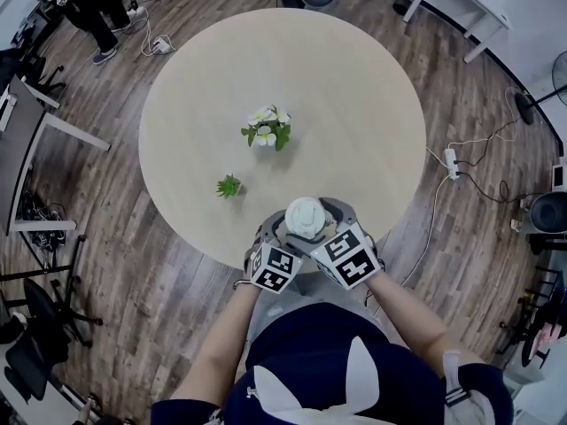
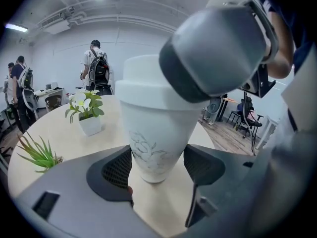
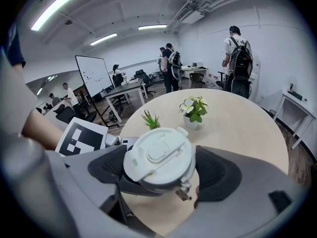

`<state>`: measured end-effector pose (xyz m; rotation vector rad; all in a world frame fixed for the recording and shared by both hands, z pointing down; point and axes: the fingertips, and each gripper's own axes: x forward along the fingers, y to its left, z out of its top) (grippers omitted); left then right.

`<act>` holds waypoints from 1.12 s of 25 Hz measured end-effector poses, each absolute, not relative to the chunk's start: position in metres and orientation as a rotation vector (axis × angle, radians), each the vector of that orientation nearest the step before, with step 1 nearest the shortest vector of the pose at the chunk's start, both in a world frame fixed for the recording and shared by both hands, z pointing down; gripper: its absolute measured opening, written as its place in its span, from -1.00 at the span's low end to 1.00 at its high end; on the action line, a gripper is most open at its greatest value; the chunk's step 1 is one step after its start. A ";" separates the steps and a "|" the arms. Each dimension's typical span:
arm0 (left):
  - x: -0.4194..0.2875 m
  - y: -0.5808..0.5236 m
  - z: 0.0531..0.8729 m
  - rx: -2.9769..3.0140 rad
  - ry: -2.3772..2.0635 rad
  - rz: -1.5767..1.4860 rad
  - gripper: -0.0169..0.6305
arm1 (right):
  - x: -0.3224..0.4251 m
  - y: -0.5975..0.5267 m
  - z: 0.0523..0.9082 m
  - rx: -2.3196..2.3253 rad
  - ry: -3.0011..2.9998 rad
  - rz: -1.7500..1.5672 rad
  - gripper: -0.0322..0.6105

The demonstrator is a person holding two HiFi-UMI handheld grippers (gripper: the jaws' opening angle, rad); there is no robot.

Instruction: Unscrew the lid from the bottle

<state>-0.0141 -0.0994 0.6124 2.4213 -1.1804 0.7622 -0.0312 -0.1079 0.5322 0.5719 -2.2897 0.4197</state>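
A white bottle (image 1: pixel 303 218) with a faint flower print (image 2: pixel 154 133) stands upright near the front edge of the round beige table (image 1: pixel 354 104). My left gripper (image 2: pixel 157 163) is shut on its tapered lower body, one pad on each side. My right gripper (image 3: pixel 161 175) comes over the top and its jaws have closed in on the white flip lid (image 3: pixel 157 157); both pads sit against the lid's rim. In the head view both grippers (image 1: pixel 285 237) (image 1: pixel 326 228) crowd around the bottle, so only the lid top shows.
A white pot of flowers (image 1: pixel 267 129) stands at the table's middle and a small green plant (image 1: pixel 229 185) to its front left. A person (image 1: pixel 93 3) stands at the far left. Cables and a power strip (image 1: pixel 452 162) lie on the wooden floor to the right.
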 end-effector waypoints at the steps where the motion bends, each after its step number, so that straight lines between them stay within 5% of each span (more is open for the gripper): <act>1: -0.014 -0.101 0.612 2.423 -1.180 0.763 0.07 | -0.031 -0.109 0.532 0.551 -2.292 0.411 0.45; 28: -0.014 -0.099 0.614 2.418 -1.147 0.790 0.07 | -0.024 -0.089 0.538 -0.352 -1.960 -0.062 0.43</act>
